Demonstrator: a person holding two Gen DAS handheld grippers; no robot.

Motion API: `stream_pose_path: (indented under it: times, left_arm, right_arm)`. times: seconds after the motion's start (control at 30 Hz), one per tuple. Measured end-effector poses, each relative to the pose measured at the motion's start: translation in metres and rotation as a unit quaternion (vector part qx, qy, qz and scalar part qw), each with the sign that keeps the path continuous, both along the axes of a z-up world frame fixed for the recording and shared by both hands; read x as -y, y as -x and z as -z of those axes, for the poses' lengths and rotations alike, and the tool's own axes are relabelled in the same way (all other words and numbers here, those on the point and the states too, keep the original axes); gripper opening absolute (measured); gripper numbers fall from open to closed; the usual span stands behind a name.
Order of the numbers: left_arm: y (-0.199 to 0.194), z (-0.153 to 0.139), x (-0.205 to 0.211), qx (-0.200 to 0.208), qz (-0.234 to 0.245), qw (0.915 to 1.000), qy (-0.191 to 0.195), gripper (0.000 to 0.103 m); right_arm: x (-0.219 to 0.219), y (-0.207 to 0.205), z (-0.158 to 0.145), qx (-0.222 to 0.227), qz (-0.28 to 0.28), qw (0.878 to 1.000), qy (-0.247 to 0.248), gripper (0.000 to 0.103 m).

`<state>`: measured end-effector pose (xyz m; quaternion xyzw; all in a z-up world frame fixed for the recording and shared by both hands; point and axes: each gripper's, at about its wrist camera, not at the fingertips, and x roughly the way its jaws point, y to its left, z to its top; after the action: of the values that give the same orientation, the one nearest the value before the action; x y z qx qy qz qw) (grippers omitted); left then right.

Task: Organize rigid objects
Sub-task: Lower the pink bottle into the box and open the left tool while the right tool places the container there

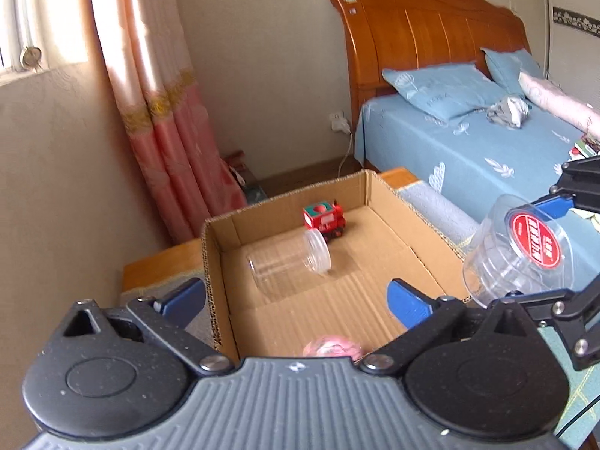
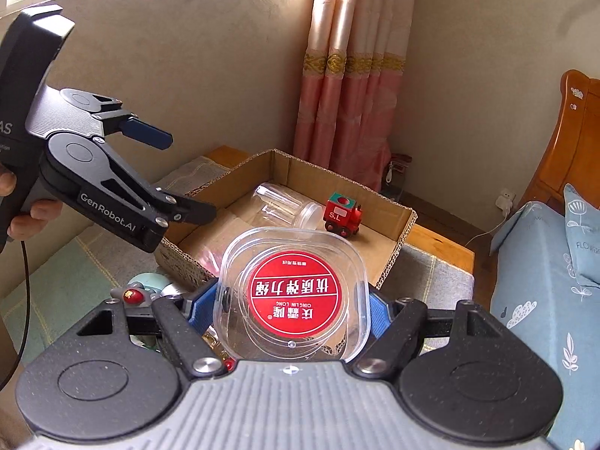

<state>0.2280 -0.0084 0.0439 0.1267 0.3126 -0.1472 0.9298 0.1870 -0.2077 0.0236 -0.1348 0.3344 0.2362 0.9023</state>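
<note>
An open cardboard box [image 1: 408, 206] [image 2: 407, 225] holds a clear plastic jar [image 1: 288, 262] [image 2: 285, 208] lying on its side, a red toy train [image 1: 325, 220] [image 2: 342, 214] and a pink object [image 1: 332, 345] near its front wall. My left gripper [image 1: 296, 300] [image 2: 180, 176] is open and empty above the box's near end. My right gripper [image 2: 296, 303] is shut on a clear square plastic container with a red round label [image 2: 294, 294] [image 1: 521, 251], held just outside the box's near right corner.
The box stands on a padded bench [image 1: 438, 206] at the foot of a bed with blue sheets [image 1: 487, 150]. A pink curtain [image 1: 168, 112] hangs behind. Small toys [image 2: 138, 292] lie on the cushion beside my right gripper.
</note>
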Motion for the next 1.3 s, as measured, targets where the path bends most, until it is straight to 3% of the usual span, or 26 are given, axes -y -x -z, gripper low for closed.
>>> stream_pose_path:
  times: [0.3,0.7,1.2,1.3]
  left_arm:
    - [0.036,0.009,-0.021,0.019,-0.045,0.9984,0.029,0.102]
    - [0.091,0.029,-0.043,0.056,-0.129,0.9896,0.031,0.102]
    - [0.105,0.040,-0.070,0.041,-0.165,0.9836,0.060,0.102]
    - [0.106,0.041,-0.072,0.041,-0.167,0.9831,0.062,0.102]
  right_arm:
    - [-0.005,-0.013,0.002,-0.012,0.012,1.000,-0.002,0.081]
    - [-0.005,-0.062,0.010,-0.050,0.075,0.995,-0.033,0.081]
    - [-0.022,-0.143,0.022,-0.068,0.130,0.989,-0.023,0.081]
    - [-0.022,-0.148,0.024,-0.061,0.137,0.989,-0.012,0.092]
